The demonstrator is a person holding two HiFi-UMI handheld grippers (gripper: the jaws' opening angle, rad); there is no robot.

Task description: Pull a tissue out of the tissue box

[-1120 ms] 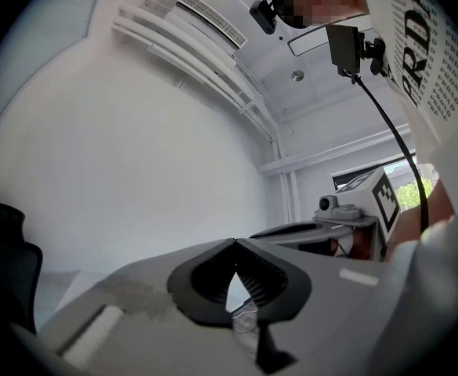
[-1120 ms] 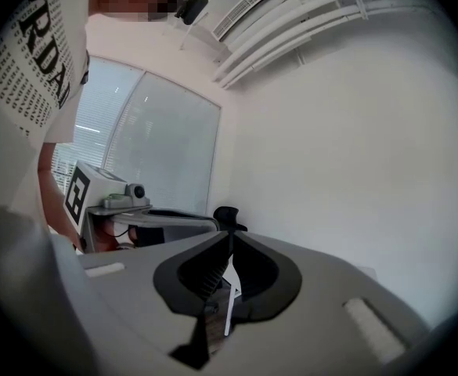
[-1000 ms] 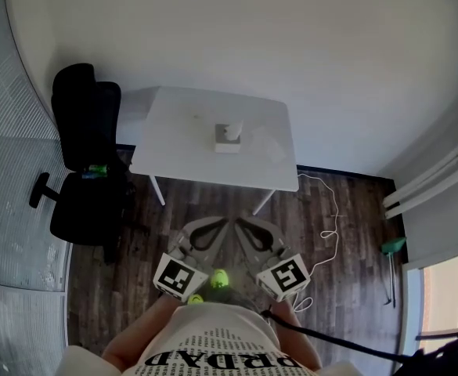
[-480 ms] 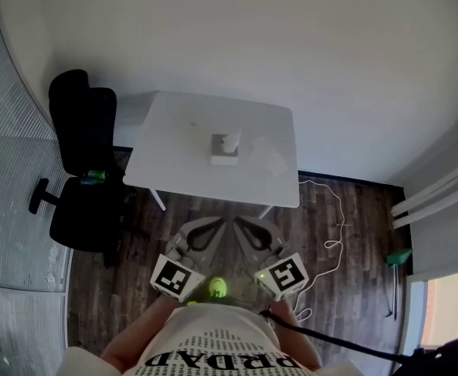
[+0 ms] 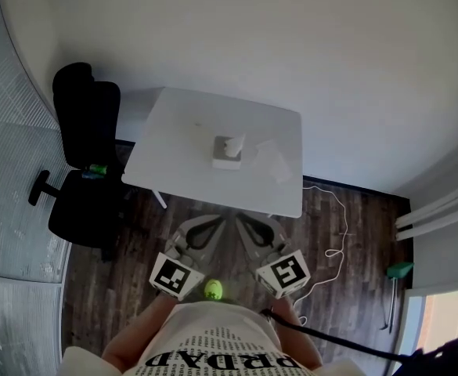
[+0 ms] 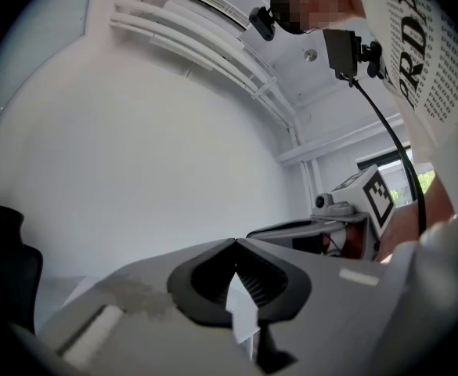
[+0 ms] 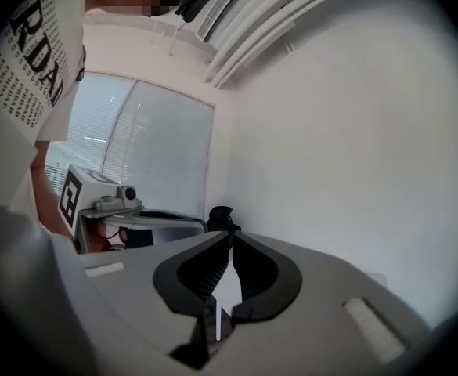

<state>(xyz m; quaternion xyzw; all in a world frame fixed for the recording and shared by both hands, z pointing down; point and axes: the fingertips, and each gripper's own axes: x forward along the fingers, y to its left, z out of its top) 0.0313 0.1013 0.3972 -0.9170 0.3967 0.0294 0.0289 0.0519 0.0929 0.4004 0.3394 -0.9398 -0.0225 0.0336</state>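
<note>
A white tissue box (image 5: pixel 226 157) stands near the middle of the white table (image 5: pixel 174 131), and a tissue (image 5: pixel 236 140) sticks up from its top. Both grippers hover over the wooden floor in front of the table's near edge, well short of the box, pointing level toward it. My left gripper (image 5: pixel 225 220) is shut with nothing in it, its tips meeting (image 6: pixel 235 242). Beside it, my right gripper (image 5: pixel 239 219) is also shut and empty (image 7: pixel 230 234). Neither gripper view shows the box.
A loose white tissue (image 5: pixel 274 157) lies on the table right of the box. A black office chair (image 5: pixel 84 163) stands left of the table. A white cable (image 5: pixel 332 214) trails on the floor at right. A yellow-green ball (image 5: pixel 213 289) lies by the person's feet.
The table and tissue box have drawn closer and lower in the head view: both shut grippers have advanced together toward the table. The jaws have not changed.
</note>
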